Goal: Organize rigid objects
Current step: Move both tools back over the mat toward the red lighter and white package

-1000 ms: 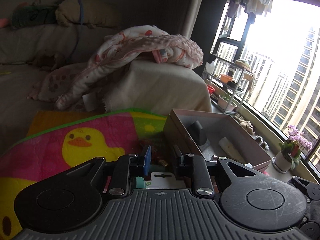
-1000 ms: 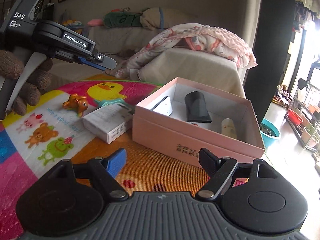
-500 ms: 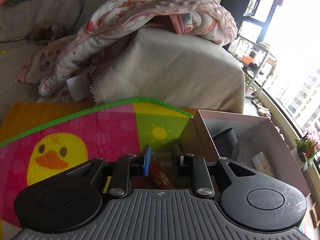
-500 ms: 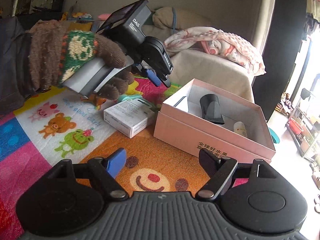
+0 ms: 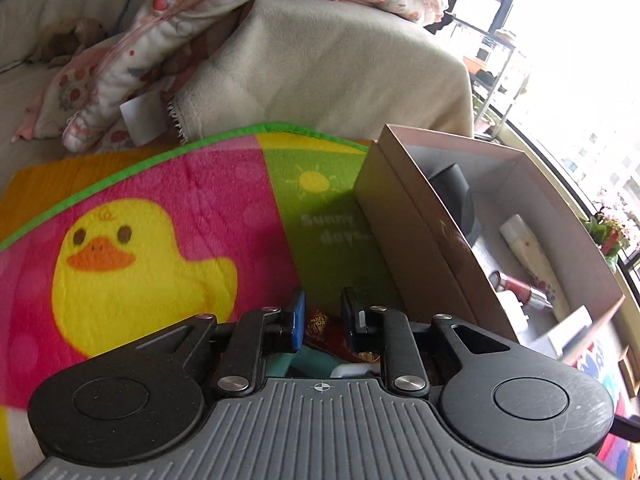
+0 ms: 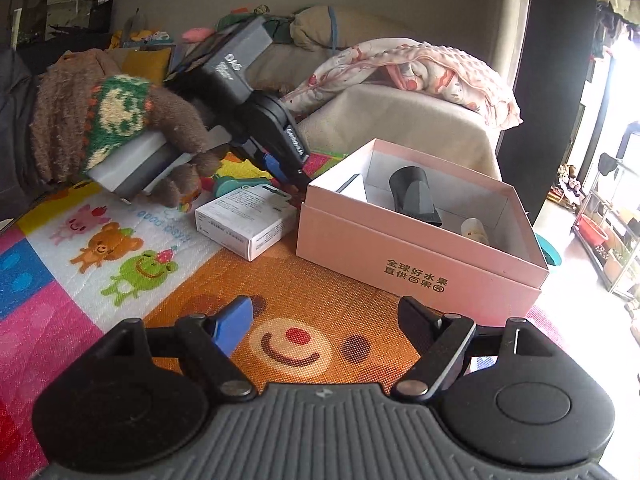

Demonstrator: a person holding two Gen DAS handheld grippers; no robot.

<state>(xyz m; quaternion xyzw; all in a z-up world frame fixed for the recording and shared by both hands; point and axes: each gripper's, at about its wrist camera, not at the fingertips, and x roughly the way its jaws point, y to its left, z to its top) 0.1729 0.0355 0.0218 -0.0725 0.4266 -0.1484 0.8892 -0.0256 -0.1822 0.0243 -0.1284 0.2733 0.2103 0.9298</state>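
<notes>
- Left gripper (image 5: 322,314) has swung down and toward the box (image 5: 448,248) since a second ago; the duck mat (image 5: 160,240) now fills its view, where the sofa did before.
- Its jaws are almost together, a small red-gold item (image 5: 318,322) between the pads; contact looks likely but I cannot tell for sure.
- Right gripper (image 6: 326,320) unchanged: jaws wide apart, nothing between them, over the orange mat.
- Left view only: inside the box, a lipstick (image 5: 520,286) and a white tube (image 5: 528,246) beside a dark nozzle (image 5: 456,196).
- Right view only: gloved hand (image 6: 132,136) holding the left gripper, its tips just left of the box; a white carton (image 6: 244,220) on the mat near the box.
</notes>
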